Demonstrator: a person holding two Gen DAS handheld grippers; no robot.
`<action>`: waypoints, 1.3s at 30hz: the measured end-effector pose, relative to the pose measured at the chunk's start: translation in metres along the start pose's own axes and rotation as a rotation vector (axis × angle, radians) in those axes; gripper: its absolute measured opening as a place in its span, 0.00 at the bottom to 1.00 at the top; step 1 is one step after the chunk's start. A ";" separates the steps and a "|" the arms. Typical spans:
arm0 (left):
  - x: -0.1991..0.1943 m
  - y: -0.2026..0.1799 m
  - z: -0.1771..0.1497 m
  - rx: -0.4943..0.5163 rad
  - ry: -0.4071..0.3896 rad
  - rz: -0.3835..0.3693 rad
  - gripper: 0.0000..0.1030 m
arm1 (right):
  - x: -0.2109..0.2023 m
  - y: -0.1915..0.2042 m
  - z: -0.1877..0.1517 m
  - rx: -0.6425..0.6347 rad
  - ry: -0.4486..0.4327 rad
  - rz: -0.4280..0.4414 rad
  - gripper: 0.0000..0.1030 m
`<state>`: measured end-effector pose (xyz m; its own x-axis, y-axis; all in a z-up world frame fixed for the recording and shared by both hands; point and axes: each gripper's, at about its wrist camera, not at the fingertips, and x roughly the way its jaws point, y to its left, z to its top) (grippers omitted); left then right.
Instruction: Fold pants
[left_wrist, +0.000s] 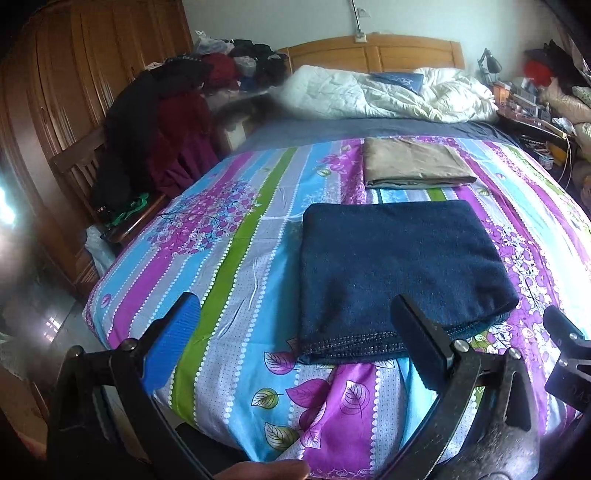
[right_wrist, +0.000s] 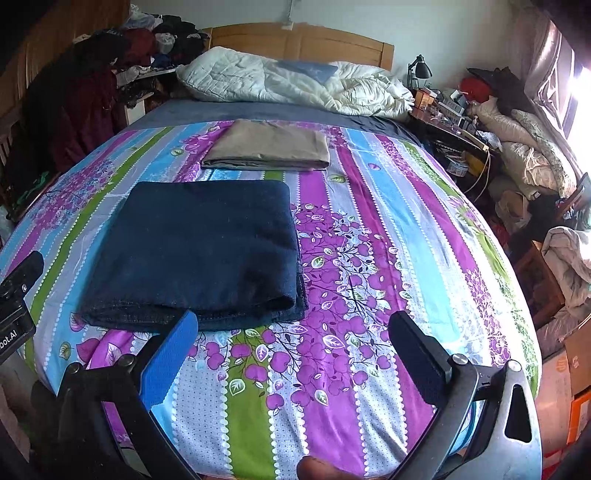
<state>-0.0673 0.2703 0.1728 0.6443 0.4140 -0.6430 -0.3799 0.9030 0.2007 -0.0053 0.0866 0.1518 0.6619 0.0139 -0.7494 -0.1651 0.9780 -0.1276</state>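
Dark blue pants (left_wrist: 399, 273) (right_wrist: 199, 251) lie folded into a thick rectangle on the striped floral bedspread (left_wrist: 236, 258) (right_wrist: 388, 240), near the foot of the bed. Behind them rests a folded tan garment (left_wrist: 413, 162) (right_wrist: 269, 146). My left gripper (left_wrist: 295, 314) hovers open just before the near edge of the blue pants, its right finger over their front hem. My right gripper (right_wrist: 295, 332) is open too, to the right of the pants' near corner, nothing between its fingers. The other gripper shows at the frame edge (left_wrist: 565, 354) (right_wrist: 14, 295).
A crumpled white duvet (left_wrist: 388, 92) (right_wrist: 295, 83) lies by the wooden headboard (left_wrist: 373, 51). Clothes are piled on a chair (left_wrist: 155, 147) at the left. A cluttered bedside table with a lamp (right_wrist: 443, 107) and bundles of bedding (right_wrist: 524, 147) crowd the right side.
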 end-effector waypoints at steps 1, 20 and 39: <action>0.000 0.000 -0.001 0.000 0.004 -0.002 1.00 | 0.001 0.001 0.000 -0.003 0.002 0.000 1.00; 0.008 -0.008 -0.007 0.017 0.060 -0.059 1.00 | 0.009 0.001 -0.007 -0.031 0.027 -0.006 1.00; 0.007 -0.007 -0.008 -0.003 0.066 -0.147 1.00 | 0.002 0.002 -0.007 -0.046 0.022 -0.034 1.00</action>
<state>-0.0655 0.2663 0.1604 0.6483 0.2687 -0.7124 -0.2863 0.9530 0.0989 -0.0096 0.0866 0.1455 0.6517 -0.0246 -0.7581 -0.1759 0.9673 -0.1826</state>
